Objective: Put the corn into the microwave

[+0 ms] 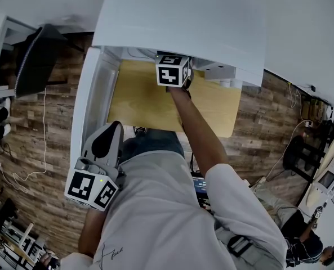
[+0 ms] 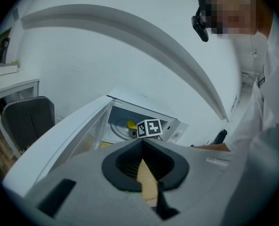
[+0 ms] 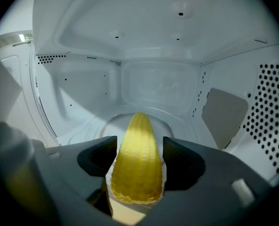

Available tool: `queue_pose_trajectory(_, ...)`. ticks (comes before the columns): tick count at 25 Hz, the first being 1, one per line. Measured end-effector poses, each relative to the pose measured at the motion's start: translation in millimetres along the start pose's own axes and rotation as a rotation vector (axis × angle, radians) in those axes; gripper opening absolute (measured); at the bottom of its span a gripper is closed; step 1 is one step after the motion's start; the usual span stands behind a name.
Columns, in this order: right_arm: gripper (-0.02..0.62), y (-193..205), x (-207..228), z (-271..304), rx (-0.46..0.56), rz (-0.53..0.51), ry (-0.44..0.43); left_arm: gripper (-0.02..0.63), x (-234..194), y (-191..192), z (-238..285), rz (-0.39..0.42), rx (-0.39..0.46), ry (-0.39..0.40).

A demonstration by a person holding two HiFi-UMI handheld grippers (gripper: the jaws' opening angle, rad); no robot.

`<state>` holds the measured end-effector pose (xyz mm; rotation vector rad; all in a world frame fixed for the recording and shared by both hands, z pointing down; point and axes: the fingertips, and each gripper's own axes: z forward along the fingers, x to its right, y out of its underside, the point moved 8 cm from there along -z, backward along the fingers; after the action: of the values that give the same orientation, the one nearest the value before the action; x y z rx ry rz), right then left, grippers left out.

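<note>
The right gripper is deep inside the white box-shaped microwave, and the yellow cob of corn sits right between its two dark pads. The jaws stand spread wide, with a thin sliver of light down each side of the cob, so the pads flank it rather than squeeze it. The corn's tapered tip points at the microwave's back wall, over the round glass turntable on the microwave floor. The microwave's white door hangs open to the left of the cavity. Out in front of the microwave, close by that open door, the left gripper hovers with its pads pressed together at the tips and nothing in them. The pale wooden tabletop spreads out in front of the microwave.
</note>
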<state>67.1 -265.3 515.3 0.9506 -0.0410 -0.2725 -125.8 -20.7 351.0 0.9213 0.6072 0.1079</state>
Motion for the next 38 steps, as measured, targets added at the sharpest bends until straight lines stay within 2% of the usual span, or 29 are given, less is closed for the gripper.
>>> queue_pose_trajectory(38,0.284,-3,4,-46,0.010,0.059,-0.010,-0.012,13,-5,-15,0.048,0.052,0.069)
